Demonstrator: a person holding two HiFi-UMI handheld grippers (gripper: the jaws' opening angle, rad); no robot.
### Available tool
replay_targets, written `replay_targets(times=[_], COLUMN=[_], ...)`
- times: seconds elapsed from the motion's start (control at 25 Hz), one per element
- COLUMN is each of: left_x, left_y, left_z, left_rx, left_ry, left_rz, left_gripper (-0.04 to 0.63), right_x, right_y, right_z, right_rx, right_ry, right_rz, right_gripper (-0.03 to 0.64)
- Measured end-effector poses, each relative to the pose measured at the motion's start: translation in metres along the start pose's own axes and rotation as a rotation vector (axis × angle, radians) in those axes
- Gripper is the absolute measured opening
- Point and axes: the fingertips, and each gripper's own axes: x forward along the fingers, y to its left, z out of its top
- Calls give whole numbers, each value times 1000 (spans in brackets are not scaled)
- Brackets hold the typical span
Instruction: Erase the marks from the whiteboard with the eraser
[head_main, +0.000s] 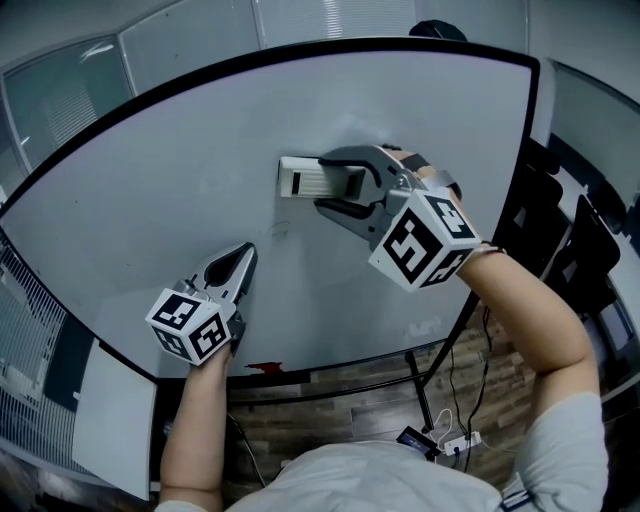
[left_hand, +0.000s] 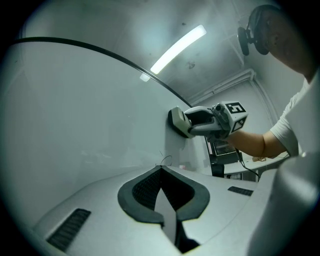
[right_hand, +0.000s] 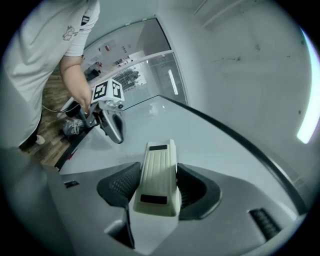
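Note:
The big whiteboard (head_main: 180, 150) with a black frame fills the head view. A white ribbed eraser (head_main: 298, 178) lies flat against it near the middle, and my right gripper (head_main: 322, 182) is shut on it. In the right gripper view the eraser (right_hand: 159, 175) sits between both dark pads. A small thin scribble (head_main: 277, 232) is on the board just below and left of the eraser. My left gripper (head_main: 246, 252) is shut on nothing, its tips close to the board just below the scribble (left_hand: 164, 160). The left gripper view also shows the eraser (left_hand: 177, 121) farther up the board.
A small red thing (head_main: 265, 367) lies at the board's lower edge. The board's stand leg (head_main: 420, 385) meets a wood floor with a power strip and cables (head_main: 455, 440). Dark chairs (head_main: 580, 250) stand to the right, glass partitions (head_main: 60, 90) to the left.

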Motion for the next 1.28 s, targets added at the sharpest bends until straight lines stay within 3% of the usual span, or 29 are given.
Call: replay_targets(times=[0.36,0.52,0.84,1.28], left_x=[5,-1,2,-26], left_y=[-6,-3,-19,6], left_z=[11,14,20,-4], left_rx=[4,6,-4,-46], left_ry=[-27,-43,-41,-46], left_rz=[-25,-22,-5,26], left_gripper=[6,8,6,6], right_x=[-62,-74,-70,20], right_y=[-132,-160,-152,-54], right_z=[-2,-2,11,54], right_rx=[-16,6,-24,-64], right_ry=[44,53,39,-23], right_rz=[-217,-282,-266,-87], right_gripper=[232,232,230,230])
